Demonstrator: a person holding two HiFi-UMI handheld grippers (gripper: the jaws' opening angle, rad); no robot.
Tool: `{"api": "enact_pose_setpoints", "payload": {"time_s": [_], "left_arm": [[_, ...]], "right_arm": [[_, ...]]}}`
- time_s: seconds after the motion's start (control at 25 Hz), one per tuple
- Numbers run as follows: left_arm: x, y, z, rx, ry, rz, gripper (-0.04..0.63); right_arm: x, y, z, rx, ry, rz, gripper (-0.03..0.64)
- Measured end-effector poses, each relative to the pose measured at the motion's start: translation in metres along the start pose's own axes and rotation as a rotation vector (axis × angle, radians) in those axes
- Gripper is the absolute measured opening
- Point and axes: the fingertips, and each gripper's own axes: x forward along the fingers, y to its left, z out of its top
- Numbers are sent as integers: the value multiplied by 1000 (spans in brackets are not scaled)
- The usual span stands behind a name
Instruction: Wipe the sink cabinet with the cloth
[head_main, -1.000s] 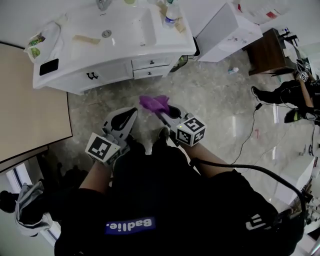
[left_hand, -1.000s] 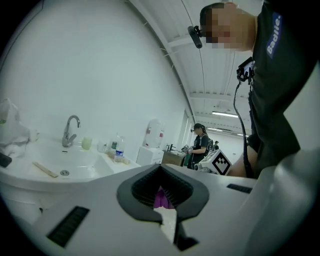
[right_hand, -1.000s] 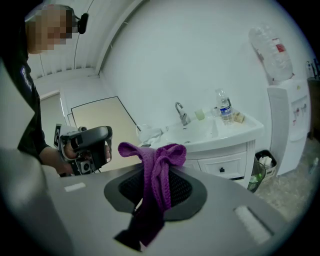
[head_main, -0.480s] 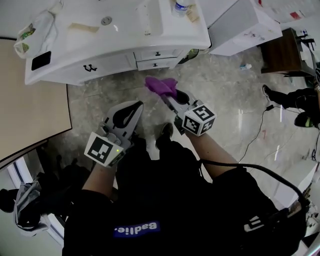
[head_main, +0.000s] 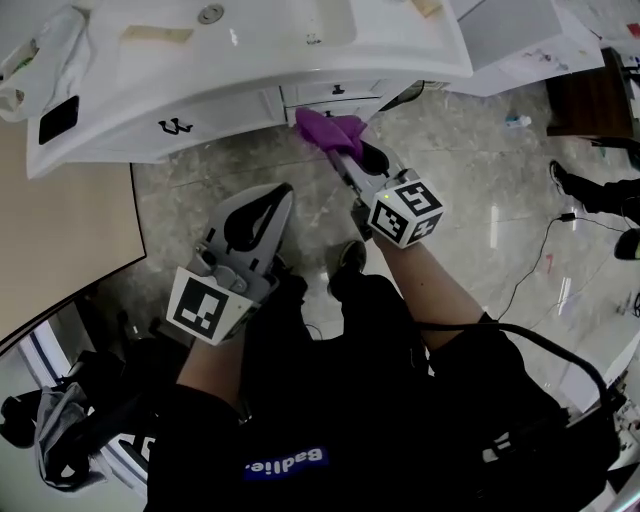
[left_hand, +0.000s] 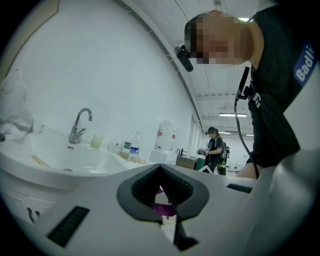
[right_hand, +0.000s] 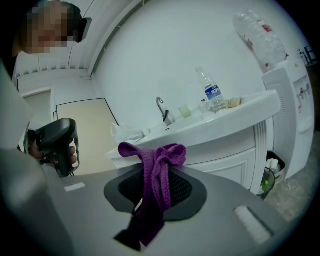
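You wear a black short-sleeved top (head_main: 330, 400) with a blue patch (head_main: 285, 463) lettered in white on the front, and a small white mark (head_main: 510, 447) on the right sleeve. Below it are dark trousers and a dark shoe (head_main: 350, 257). Your left tool (head_main: 274, 196) has a broad, pale grey shell that tapers to its tip, with black padding inside. Its cube (head_main: 208, 305) is white with black square markers. Your right tool (head_main: 352, 158) is grey and black and carries a like cube (head_main: 405, 211). A black cable (head_main: 500, 333) curves from your right forearm round to your right side. A small black camera (left_hand: 184, 58) sits on your head.
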Motion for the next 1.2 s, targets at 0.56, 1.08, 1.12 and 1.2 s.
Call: {"api": "enact_pose_setpoints", "payload": {"time_s": [0.56, 1.08, 1.12, 1.2], "left_arm": [[27, 49, -99, 27, -11, -10, -11], [56, 89, -197, 33, -45, -21, -11], [58, 91, -204, 37, -50, -24, -11], [63, 96, -216, 43, -61, -29, -11]], "right_arm": [[97, -71, -39, -53, -115, -61, 77], [152, -99, -69, -184, -216, -76, 78], [153, -100, -71, -204, -228, -76, 78], [155, -102, -77, -240, -238, -76, 78]]}}
